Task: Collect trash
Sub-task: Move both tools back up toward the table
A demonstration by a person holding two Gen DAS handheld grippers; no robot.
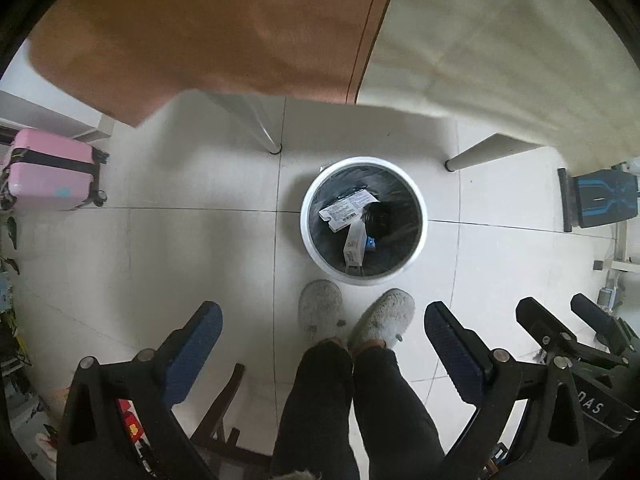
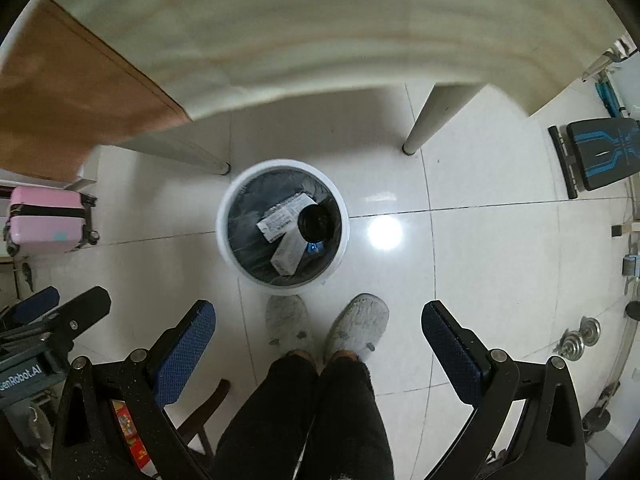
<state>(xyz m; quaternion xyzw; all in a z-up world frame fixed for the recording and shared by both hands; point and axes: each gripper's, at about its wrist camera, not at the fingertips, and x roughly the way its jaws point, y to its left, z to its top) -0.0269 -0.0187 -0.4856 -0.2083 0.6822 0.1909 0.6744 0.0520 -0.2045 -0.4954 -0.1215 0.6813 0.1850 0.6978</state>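
A white round trash bin [image 1: 416, 240] with a dark liner stands on the tiled floor below both grippers; it also shows in the right wrist view [image 2: 224, 240]. Inside lie white cartons [image 1: 347, 208] [image 2: 285, 213], a second white box [image 1: 355, 246] [image 2: 289, 255] and a black round lid or cup [image 1: 379, 218] [image 2: 316, 222]. My left gripper [image 1: 323, 330] is open and empty, held high above the floor. My right gripper [image 2: 318, 328] is open and empty too, beside the left one; it shows in the left wrist view [image 1: 560, 314].
A table with a brown and cream cloth [image 1: 240, 32] [image 2: 304, 32] overhangs the bin; its legs [image 1: 264, 132] [image 2: 424, 120] stand behind it. The person's grey slippers [image 1: 320, 308] [image 2: 356, 328] stand just before the bin. A pink suitcase [image 1: 48, 168] is left, a black-blue bench [image 2: 600, 156] right.
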